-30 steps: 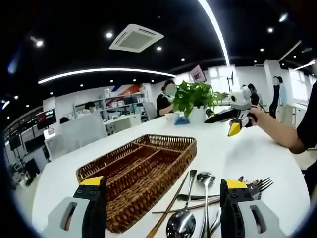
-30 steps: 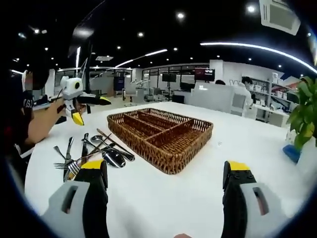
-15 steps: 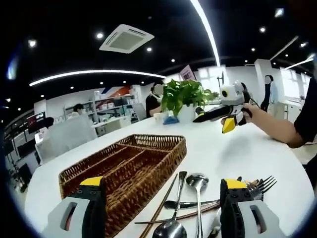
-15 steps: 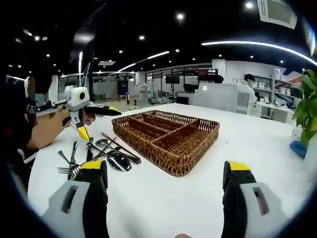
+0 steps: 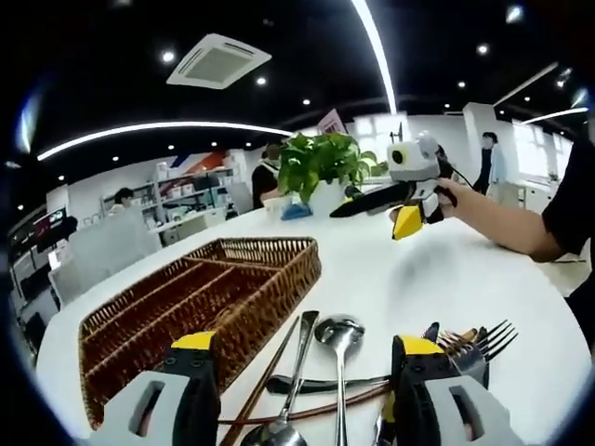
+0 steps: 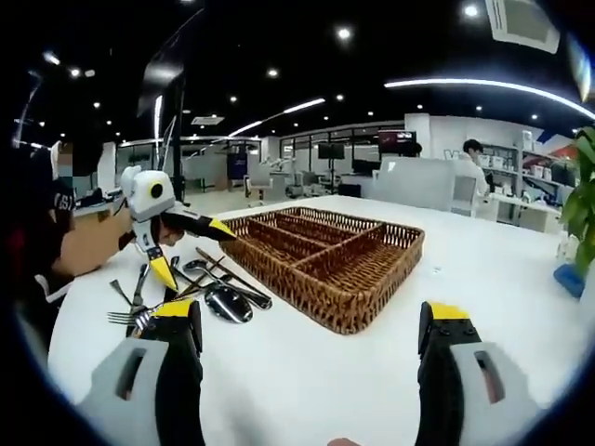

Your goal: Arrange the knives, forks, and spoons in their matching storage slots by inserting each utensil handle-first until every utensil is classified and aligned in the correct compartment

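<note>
right gripper view: wicker tray (image 6: 327,265) compartments empty, cutlery (image 6: 200,288) beside it.

We are seeing ceiling strip lights (image 5: 372,46) brightening the glossy white table (image 6: 307,372), while fisheye bending is curving and softening everything near the edges.

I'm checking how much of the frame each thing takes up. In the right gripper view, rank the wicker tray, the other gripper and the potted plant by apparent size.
1. wicker tray, plainly the largest.
2. left gripper, open above the cutlery pile.
3. potted plant, cut off by the view's edge, so its rank below the gripper is unsure.
</note>
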Action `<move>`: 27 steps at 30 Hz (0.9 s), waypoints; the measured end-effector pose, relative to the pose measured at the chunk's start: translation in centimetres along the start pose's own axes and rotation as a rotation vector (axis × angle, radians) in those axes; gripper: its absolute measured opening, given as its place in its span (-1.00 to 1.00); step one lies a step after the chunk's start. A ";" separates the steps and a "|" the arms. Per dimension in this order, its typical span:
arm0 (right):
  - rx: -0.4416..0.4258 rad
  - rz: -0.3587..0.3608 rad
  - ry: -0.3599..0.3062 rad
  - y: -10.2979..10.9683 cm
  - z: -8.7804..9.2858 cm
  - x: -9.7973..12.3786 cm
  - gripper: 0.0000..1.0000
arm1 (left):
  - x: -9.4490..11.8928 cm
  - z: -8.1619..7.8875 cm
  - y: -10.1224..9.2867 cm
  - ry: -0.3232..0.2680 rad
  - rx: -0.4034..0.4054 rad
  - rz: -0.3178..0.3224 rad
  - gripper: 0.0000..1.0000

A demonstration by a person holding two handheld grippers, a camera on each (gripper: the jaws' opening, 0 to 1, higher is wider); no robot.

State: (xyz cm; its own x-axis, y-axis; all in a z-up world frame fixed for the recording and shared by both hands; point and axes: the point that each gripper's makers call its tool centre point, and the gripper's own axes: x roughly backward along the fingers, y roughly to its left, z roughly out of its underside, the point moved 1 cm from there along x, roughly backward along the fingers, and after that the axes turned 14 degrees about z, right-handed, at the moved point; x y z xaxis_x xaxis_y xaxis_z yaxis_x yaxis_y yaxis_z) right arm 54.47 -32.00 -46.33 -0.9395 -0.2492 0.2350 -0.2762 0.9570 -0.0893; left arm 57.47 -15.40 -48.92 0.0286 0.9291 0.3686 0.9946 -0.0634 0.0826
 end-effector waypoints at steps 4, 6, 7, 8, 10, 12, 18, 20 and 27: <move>0.040 0.008 0.016 -0.1 0.2 -0.2 0.99 | -0.2 0.4 -0.2 0.003 0.005 0.029 0.24; 0.045 0.006 0.019 -0.1 0.3 -0.2 0.99 | -0.3 0.5 -0.3 0.001 0.010 0.034 0.25; 0.048 0.007 0.020 0.0 0.3 -0.2 0.99 | -0.4 0.6 -0.1 0.006 0.014 0.030 0.26; 0.050 0.008 0.021 0.0 0.3 -0.2 0.99 | -0.5 0.7 -0.2 0.013 0.025 0.027 0.25; 0.053 0.010 0.026 -0.1 0.5 -0.3 0.99 | -0.5 1.0 -0.4 0.029 0.024 0.040 0.14; 0.051 0.013 0.030 -0.2 0.6 -0.3 0.99 | -0.6 1.1 -0.5 0.034 0.028 0.045 0.06; 0.046 0.033 0.005 -0.6 0.1 -0.3 0.99 | -0.9 1.7 -0.5 0.058 0.059 0.054 -0.20; 0.041 0.034 -0.008 -0.6 -0.3 -0.2 0.99 | -1.0 1.7 -0.7 0.055 0.067 0.065 -0.25; 0.057 0.032 -0.001 -0.4 -0.1 -0.3 0.99 | -1.3 2.0 -1.2 0.083 0.086 0.085 -0.47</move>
State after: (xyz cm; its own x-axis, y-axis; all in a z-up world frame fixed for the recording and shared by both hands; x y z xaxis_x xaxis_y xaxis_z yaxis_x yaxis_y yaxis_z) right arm 54.93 -32.30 -46.25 -0.9483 -0.2187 0.2299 -0.2568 0.9545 -0.1513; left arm 56.48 -15.77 -51.32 0.1084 0.8881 0.4468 0.9939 -0.1061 -0.0301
